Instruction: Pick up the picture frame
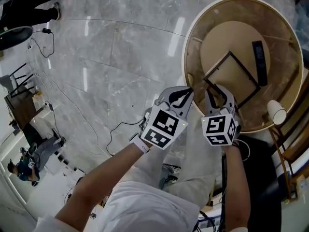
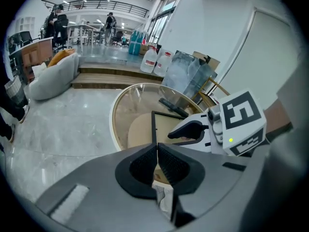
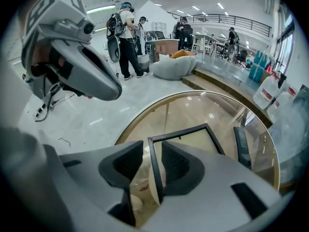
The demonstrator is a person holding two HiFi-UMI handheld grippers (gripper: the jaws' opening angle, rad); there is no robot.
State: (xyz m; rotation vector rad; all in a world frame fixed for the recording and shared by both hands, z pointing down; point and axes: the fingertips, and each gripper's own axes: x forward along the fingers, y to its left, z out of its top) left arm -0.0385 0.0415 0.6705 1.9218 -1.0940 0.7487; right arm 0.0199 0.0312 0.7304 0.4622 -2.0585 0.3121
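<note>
On the round table (image 1: 212,18), about its middle: picture frame (image 1: 233,79). Just right of the frame, on the same top: remote (image 1: 259,62). At the table's near right rim: cup (image 1: 276,112). At the near edge, side by side: left gripper (image 1: 189,90) left of right gripper (image 1: 215,88), with the frame's near side between the jaws of the latter.

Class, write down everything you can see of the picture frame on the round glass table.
The picture frame is a thin, dark, rectangular border round a pale or clear centre. It lies flat on the round glass table, turned diagonally, beside a slim dark object. The right gripper has open jaws either side of one edge near a corner; the pads seem not to press it.
</note>
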